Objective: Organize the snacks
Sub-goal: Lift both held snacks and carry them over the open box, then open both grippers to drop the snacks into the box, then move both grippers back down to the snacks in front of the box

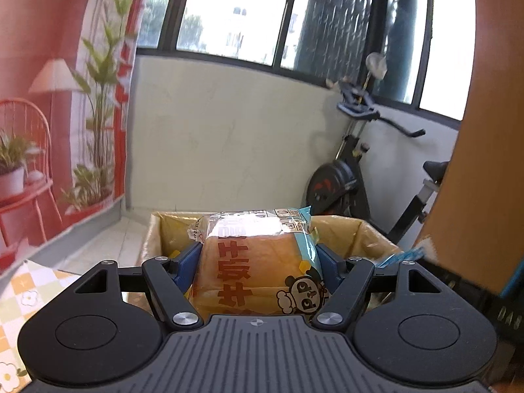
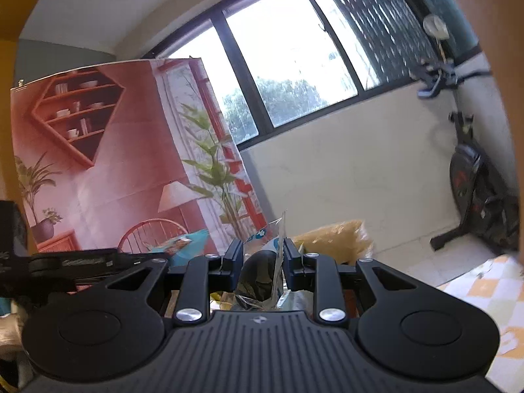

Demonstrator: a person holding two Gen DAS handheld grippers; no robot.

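The left tool point(image 1: 258, 258) pinches a bagged bread loaf point(image 1: 258, 268); the open cardboard box point(image 1: 370, 232) lies beyond at 12 o'clock. The right tool point(image 2: 263, 255) squeezes a crinkly clear snack packet point(image 2: 278, 258). Both items seem in transit, neither yet boxed.

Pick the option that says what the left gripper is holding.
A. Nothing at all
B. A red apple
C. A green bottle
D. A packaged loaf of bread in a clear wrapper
D: the left gripper has its blue pads pressed on both sides of the bread package, in front of the open cardboard box.
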